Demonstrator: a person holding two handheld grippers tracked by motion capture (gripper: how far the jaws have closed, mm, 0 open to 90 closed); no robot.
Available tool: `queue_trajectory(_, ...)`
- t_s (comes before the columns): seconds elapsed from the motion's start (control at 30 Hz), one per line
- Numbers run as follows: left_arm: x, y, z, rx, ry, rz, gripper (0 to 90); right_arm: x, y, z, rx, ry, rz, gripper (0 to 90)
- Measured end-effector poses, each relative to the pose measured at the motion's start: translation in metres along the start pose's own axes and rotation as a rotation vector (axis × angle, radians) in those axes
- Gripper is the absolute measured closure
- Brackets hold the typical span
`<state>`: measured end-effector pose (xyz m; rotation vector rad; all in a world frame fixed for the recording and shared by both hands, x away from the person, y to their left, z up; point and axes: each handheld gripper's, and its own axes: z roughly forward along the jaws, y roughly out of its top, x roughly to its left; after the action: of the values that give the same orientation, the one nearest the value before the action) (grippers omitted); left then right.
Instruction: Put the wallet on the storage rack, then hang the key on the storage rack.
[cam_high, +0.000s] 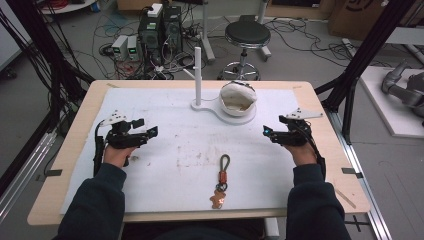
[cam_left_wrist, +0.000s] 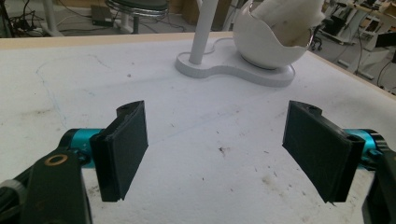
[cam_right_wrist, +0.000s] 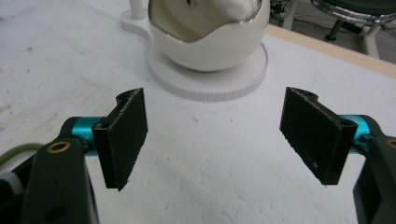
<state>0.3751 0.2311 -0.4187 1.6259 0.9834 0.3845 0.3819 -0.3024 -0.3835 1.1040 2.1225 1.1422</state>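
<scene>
A keychain (cam_high: 221, 182) with an olive cord loop, an orange clip and a brown charm lies on the white mat (cam_high: 165, 170) near the front edge. A white stand with an upright post (cam_high: 198, 75) and an egg-shaped bowl (cam_high: 238, 98) sits at the back centre. My left gripper (cam_high: 146, 127) hovers at the mat's left, open and holding nothing (cam_left_wrist: 217, 154). Over the mat's right side, my right gripper (cam_high: 272, 127) is also open (cam_right_wrist: 215, 140), with nothing between its jaws. It faces the bowl (cam_right_wrist: 210, 37). A bit of the olive cord (cam_right_wrist: 14, 151) shows at its left.
The wooden table edge (cam_high: 75, 150) frames the mat. Behind the table are a black stool (cam_high: 246, 37), computer boxes (cam_high: 160, 27) and cables on the floor. Black frame posts (cam_high: 360, 55) stand at the right.
</scene>
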Motion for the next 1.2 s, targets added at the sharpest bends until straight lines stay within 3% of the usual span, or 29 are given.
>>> queue_trajectory(0.17, -0.002, 0.0, -0.001, -0.002, 0.01, 0.013, 23.1, -0.002, -0.013, 0.002, -0.013, -0.004, 0.03, 23.7)
queue_trajectory(0.27, -0.003, -0.001, 0.001, 0.012, 0.012, 0.022, 23.1, -0.001, -0.018, 0.003, 0.007, -0.022, 0.012, 24.3)
queue_trajectory(0.47, -0.005, -0.002, 0.004, 0.029, 0.013, 0.032, 23.2, -0.003, -0.018, -0.003, -0.028, -0.024, 0.036, 24.2)
queue_trajectory(0.63, -0.004, -0.002, 0.003, 0.025, 0.012, 0.019, 23.1, 0.001, -0.018, -0.001, -0.007, -0.021, 0.021, 25.3)
queue_trajectory(0.87, -0.005, -0.003, 0.005, 0.056, 0.015, 0.027, 23.2, 0.01, -0.022, 0.008, 0.023, 0.018, -0.001, 27.0)
queue_trajectory(1.2, -0.016, -0.007, 0.009, 0.085, 0.014, 0.066, 26.4, 0.029, -0.025, 0.02, 0.11, 0.182, -0.087, 60.8)
